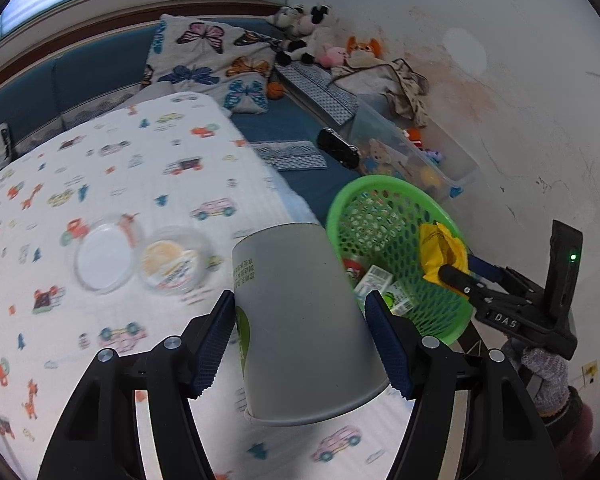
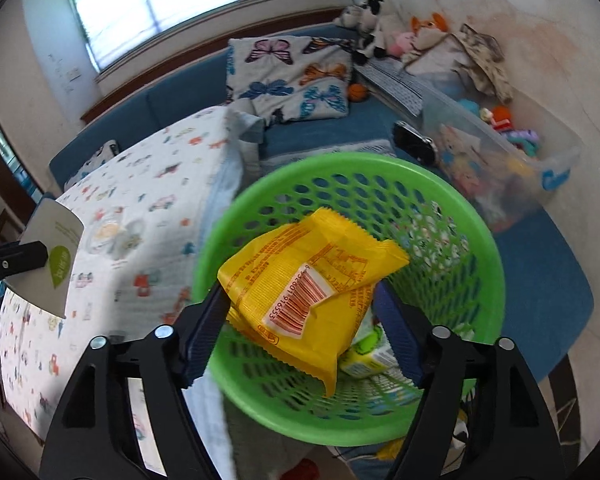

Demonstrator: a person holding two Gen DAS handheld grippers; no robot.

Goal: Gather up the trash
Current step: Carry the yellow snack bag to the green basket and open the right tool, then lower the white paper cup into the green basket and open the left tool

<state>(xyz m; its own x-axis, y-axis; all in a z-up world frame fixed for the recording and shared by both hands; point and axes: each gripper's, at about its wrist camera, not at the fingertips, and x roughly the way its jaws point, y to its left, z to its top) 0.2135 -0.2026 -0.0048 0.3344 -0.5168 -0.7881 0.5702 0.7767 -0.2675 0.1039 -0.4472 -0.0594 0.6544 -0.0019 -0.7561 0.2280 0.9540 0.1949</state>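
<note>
My left gripper (image 1: 300, 340) is shut on a grey paper cup (image 1: 300, 320), held upside down above the patterned cloth (image 1: 100, 168); the cup also shows at the left of the right wrist view (image 2: 52, 256). My right gripper (image 2: 300, 320) is shut on a yellow snack wrapper (image 2: 308, 280) and holds it over the green mesh basket (image 2: 480, 248). In the left wrist view the basket (image 1: 380, 188) stands right of the cup, with the wrapper (image 1: 440, 248) at its rim. Small cartons (image 1: 374, 280) lie inside the basket.
Two clear plastic lidded containers (image 1: 140, 256) lie on the cloth left of the cup. A blue couch (image 2: 320, 136) with a butterfly pillow (image 2: 288, 76), plush toys (image 2: 380, 20) and a clear toy bin (image 2: 500, 152) stands behind the basket, against the wall.
</note>
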